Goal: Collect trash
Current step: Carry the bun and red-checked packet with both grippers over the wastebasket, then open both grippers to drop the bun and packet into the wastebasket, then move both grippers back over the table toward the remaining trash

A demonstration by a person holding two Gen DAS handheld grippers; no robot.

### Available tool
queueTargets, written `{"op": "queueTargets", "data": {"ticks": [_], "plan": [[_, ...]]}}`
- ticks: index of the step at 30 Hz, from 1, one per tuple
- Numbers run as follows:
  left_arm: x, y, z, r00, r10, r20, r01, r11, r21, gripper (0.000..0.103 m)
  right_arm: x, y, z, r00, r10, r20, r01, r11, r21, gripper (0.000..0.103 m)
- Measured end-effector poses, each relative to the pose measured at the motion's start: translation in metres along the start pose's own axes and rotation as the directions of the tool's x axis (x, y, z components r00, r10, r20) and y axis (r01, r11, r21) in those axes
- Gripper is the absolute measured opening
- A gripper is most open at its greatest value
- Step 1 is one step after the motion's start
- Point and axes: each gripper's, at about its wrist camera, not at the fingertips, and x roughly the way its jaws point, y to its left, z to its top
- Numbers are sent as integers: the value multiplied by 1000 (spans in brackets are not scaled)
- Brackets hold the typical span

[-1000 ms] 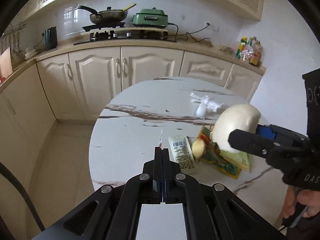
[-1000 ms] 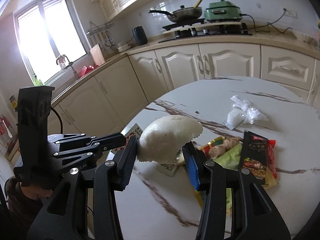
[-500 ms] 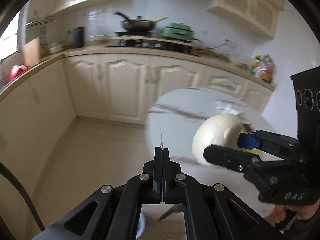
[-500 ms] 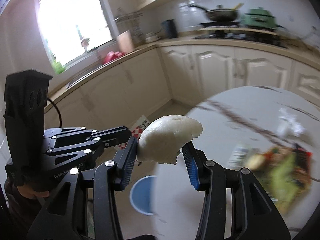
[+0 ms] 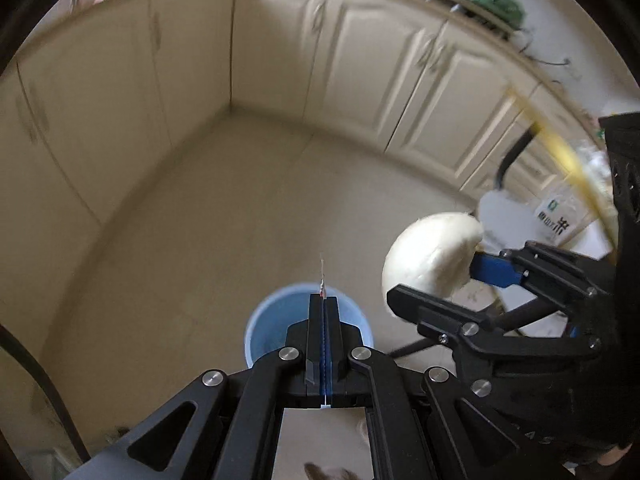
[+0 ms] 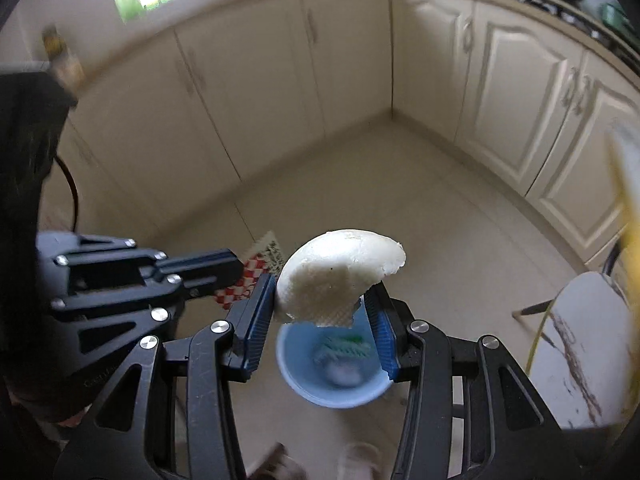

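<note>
My right gripper (image 6: 320, 290) is shut on a bitten white steamed bun (image 6: 340, 264), held between its blue pads. Directly below it on the floor stands a light-blue bin (image 6: 312, 392) holding some green and white trash (image 6: 344, 348). My left gripper (image 5: 324, 300) is shut on a thin red-and-white checkered wrapper (image 6: 260, 272), which shows only as an edge-on sliver (image 5: 322, 280) in the left wrist view. There it hangs over the bin (image 5: 272, 320), with the right gripper (image 5: 434, 276) and bun (image 5: 428, 244) to its right.
Cream cabinets (image 6: 500, 92) line the walls around the beige tiled floor (image 5: 240, 208). The round marble table (image 6: 580, 340) edge is at the right, with dark chair legs (image 5: 416, 346) nearby. A white printed bag (image 5: 556, 216) sits by the cabinets.
Both grippers swung left off the marble table and sank toward the floor. They now point steeply down over the blue bin, still gripping the bun and the wrapper.
</note>
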Motion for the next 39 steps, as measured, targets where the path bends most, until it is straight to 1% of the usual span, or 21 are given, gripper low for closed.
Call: {"op": "queueTargets", "data": {"ticks": [2, 3, 6, 9, 11, 14, 17, 19, 20, 21, 23, 24, 25, 27, 29, 31, 33, 35, 37, 38, 39], "plan": [[34, 14, -10, 998, -19, -66, 16, 999, -36, 0, 40, -11, -10, 995, 40, -91, -35, 998, 53, 43], [46, 17, -14, 996, -22, -86, 18, 999, -45, 0, 53, -15, -13, 992, 48, -119, -40, 997, 70, 43], [89, 27, -28, 985, -56, -163, 42, 995, -93, 0, 104, -36, -31, 970, 92, -227, -58, 986, 154, 43], [117, 31, -36, 975, -62, -214, 41, 994, -99, 0, 139, -54, -48, 944, 128, -303, -62, 974, 216, 45], [130, 37, -35, 970, -72, -230, 46, 992, -117, 0, 152, -66, -56, 936, 131, -328, -52, 969, 240, 45], [151, 41, -23, 968, -51, -248, 18, 991, -130, 0, 168, -79, -61, 927, 167, -337, -69, 956, 285, 45], [164, 53, -26, 958, -28, -285, -16, 988, -151, 2, 174, -87, -62, 922, 180, -342, -76, 952, 298, 49], [171, 47, -10, 958, -29, -286, -21, 985, -172, 4, 176, -91, -58, 925, 169, -339, -65, 953, 297, 59], [170, 50, -8, 959, -35, -281, -20, 981, -191, 9, 173, -93, -57, 930, 167, -328, -67, 953, 294, 67], [166, 51, -6, 962, -48, -270, -11, 977, -211, 12, 170, -87, -58, 932, 170, -320, -73, 953, 293, 72], [160, 54, -3, 964, -55, -260, -6, 974, -227, 30, 161, -83, -56, 937, 172, -304, -83, 955, 284, 76], [152, 55, -2, 968, -55, -246, -5, 972, -236, 33, 155, -80, -55, 940, 168, -296, -83, 957, 278, 77], [144, 56, -4, 971, -54, -234, -3, 971, -239, 35, 149, -78, -54, 944, 168, -285, -89, 958, 271, 77], [122, 54, -5, 979, -46, -200, -3, 971, -237, 35, 135, -70, -47, 950, 160, -267, -91, 963, 252, 82], [96, 50, -14, 986, -20, -164, -19, 973, -229, 36, 113, -58, -43, 961, 141, -238, -88, 971, 221, 85], [63, 46, -14, 994, 13, -105, -36, 974, -223, 37, 92, -42, -34, 972, 109, -206, -74, 982, 174, 86], [25, 42, -12, 998, 52, -34, -59, 971, -230, 39, 60, -27, -25, 985, 86, -149, -68, 991, 117, 89], [-10, 36, -11, 995, 93, 39, -82, 970, -227, 39, 35, -12, -14, 994, 59, -95, -53, 996, 69, 90], [-54, 23, -9, 983, 124, 139, -91, 971, -220, 41, -4, 1, -9, 999, 32, -13, -31, 999, 27, 90], [-74, 17, -8, 975, 133, 180, -95, 974, -205, 44, -27, 7, -7, 999, 17, 40, -17, 1000, 7, 90], [-104, 5, -6, 957, 141, 254, -93, 977, -193, 47, -48, 11, -5, 997, 4, 83, -3, 1000, -7, 90]]}}
